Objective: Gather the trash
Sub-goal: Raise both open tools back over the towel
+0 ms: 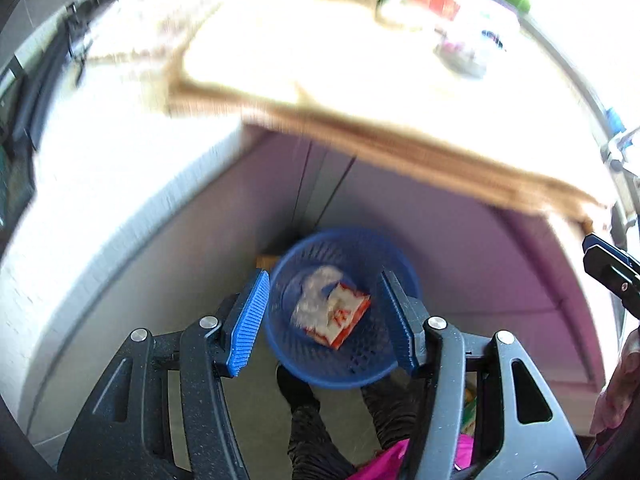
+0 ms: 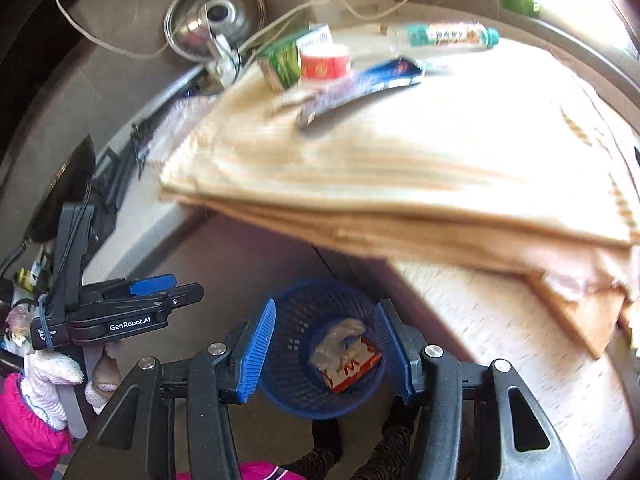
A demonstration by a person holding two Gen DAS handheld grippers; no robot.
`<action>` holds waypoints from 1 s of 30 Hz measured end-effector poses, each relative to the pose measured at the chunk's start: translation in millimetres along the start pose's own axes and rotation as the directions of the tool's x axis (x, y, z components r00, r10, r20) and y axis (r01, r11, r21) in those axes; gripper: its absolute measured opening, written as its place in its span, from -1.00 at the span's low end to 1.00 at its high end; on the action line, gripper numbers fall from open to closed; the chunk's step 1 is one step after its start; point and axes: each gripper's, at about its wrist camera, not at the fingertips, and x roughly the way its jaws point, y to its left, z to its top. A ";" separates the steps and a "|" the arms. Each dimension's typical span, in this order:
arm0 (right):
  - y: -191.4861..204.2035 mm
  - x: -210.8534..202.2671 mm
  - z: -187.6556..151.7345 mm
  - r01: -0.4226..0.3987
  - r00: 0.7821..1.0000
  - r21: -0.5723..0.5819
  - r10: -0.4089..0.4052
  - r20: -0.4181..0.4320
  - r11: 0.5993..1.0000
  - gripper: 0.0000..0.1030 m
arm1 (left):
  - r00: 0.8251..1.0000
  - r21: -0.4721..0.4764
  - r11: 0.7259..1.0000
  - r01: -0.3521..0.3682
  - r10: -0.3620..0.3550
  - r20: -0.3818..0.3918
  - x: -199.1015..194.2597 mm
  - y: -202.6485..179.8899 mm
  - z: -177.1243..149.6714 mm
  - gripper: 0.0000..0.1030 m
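A blue mesh basket (image 1: 360,372) (image 2: 288,320) stands on the floor below the table. In it lie a crumpled clear plastic bag (image 1: 316,292) (image 2: 340,340) and a red and white wrapper (image 1: 348,316) (image 2: 356,372). My left gripper (image 1: 324,276) hangs above the basket, open, with nothing between its blue pads (image 1: 248,320). My right gripper (image 2: 328,304) hangs above it too, open and empty. The right wrist view shows the left gripper (image 2: 184,290) from the side, held by a gloved hand (image 2: 44,372). The right gripper (image 1: 608,264) shows at the left wrist view's right edge.
A table under a beige cloth (image 2: 400,160) (image 1: 320,60) overhangs the basket. On it lie a green carton (image 2: 280,62), a red and white roll (image 2: 325,62), a blue wrapper (image 2: 384,76) and a bottle (image 2: 444,36). A steel lid (image 2: 216,16) is behind. Dark-trousered legs (image 1: 304,420) stand by the basket.
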 end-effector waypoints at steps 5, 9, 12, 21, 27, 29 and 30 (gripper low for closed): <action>-21.0 -29.2 31.8 -0.044 0.997 0.044 0.041 0.064 0.998 0.13 | 0.996 -0.017 1.000 0.007 -0.006 0.084 -28.1 -3.2 32.7 0.11; -33.6 -34.0 62.5 -0.044 0.994 0.062 0.038 0.100 0.997 0.13 | 0.990 -0.018 1.000 0.010 -0.008 0.138 -46.1 -7.8 60.4 0.11; -44.8 -30.8 84.9 -0.080 0.992 0.082 0.071 0.103 0.993 0.13 | 0.985 -0.014 1.000 0.008 -0.005 0.170 -55.1 -13.8 80.6 0.11; -84.0 0.3 132.7 -0.155 0.987 0.194 0.145 0.066 0.969 0.12 | 0.977 0.003 1.000 -0.001 0.000 0.213 -54.3 -35.9 132.6 0.27; -104.4 31.9 156.6 -0.236 0.971 0.280 0.235 0.036 0.931 0.01 | 0.977 0.012 1.000 -0.018 0.015 0.214 -43.9 -42.3 169.1 0.27; -109.1 43.7 162.8 -0.247 0.968 0.300 0.251 0.023 0.922 -0.01 | 0.978 0.022 1.000 -0.022 0.016 0.209 -38.7 -44.2 182.3 0.27; -111.3 49.8 165.4 -0.255 0.965 0.312 0.263 0.015 0.915 -0.04 | 0.978 0.026 0.999 -0.026 0.021 0.207 -35.9 -45.1 188.7 0.27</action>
